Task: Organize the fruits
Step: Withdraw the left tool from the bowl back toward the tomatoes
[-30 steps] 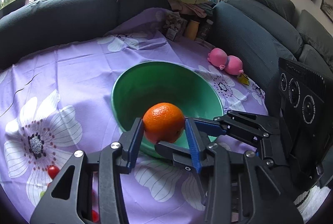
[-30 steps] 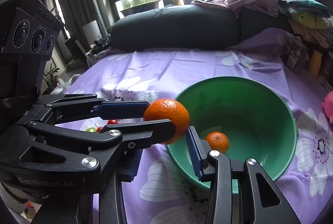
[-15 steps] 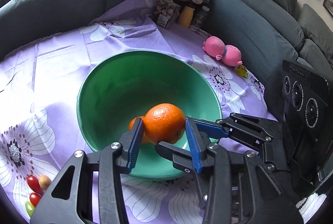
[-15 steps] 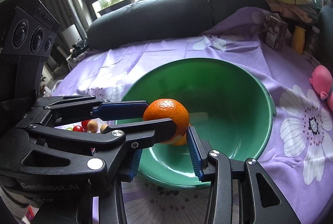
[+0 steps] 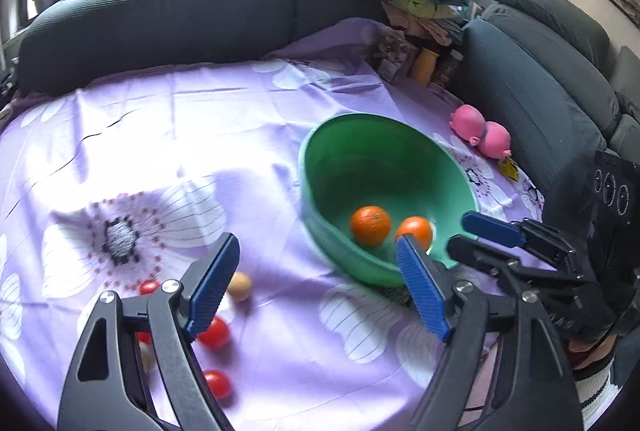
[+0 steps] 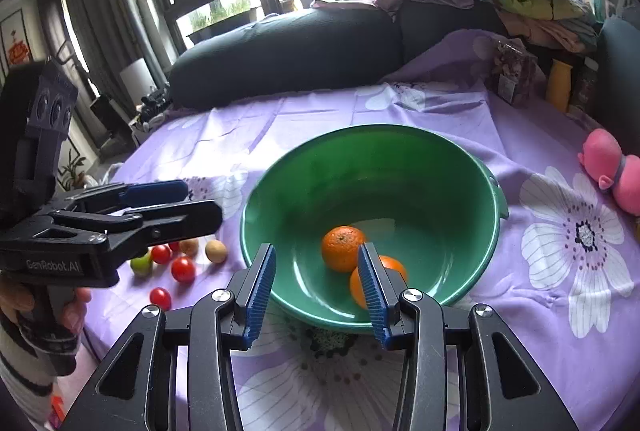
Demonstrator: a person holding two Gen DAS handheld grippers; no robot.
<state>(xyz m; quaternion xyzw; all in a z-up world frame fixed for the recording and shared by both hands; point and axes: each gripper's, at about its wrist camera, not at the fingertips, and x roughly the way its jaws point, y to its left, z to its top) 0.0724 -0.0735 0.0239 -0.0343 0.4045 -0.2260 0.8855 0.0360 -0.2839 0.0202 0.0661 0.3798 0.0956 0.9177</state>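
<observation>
A green bowl (image 6: 460,167) stands on the purple flowered cloth and holds two oranges, a larger one (image 6: 342,248) and one beside it (image 6: 394,267). The bowl (image 5: 360,151) and both oranges (image 5: 370,225) also show in the left wrist view. My left gripper (image 5: 320,287) is open and empty, above the cloth left of the bowl. My right gripper (image 6: 316,291) is open and empty at the bowl's near rim. Small red tomatoes (image 5: 214,333) and a beige fruit (image 5: 239,285) lie under the left gripper; they also show in the right wrist view (image 6: 183,268).
A pink pig toy (image 5: 482,137) lies right of the bowl near the grey sofa (image 5: 532,99). Jars and a yellow bottle (image 6: 558,87) stand at the table's back right. A dark sofa (image 6: 288,55) with piled clothes runs behind the table.
My left gripper has opened and let the orange fall into the bowl beside the first one. It has then swung left over the small fruits. The right gripper has stayed open.
</observation>
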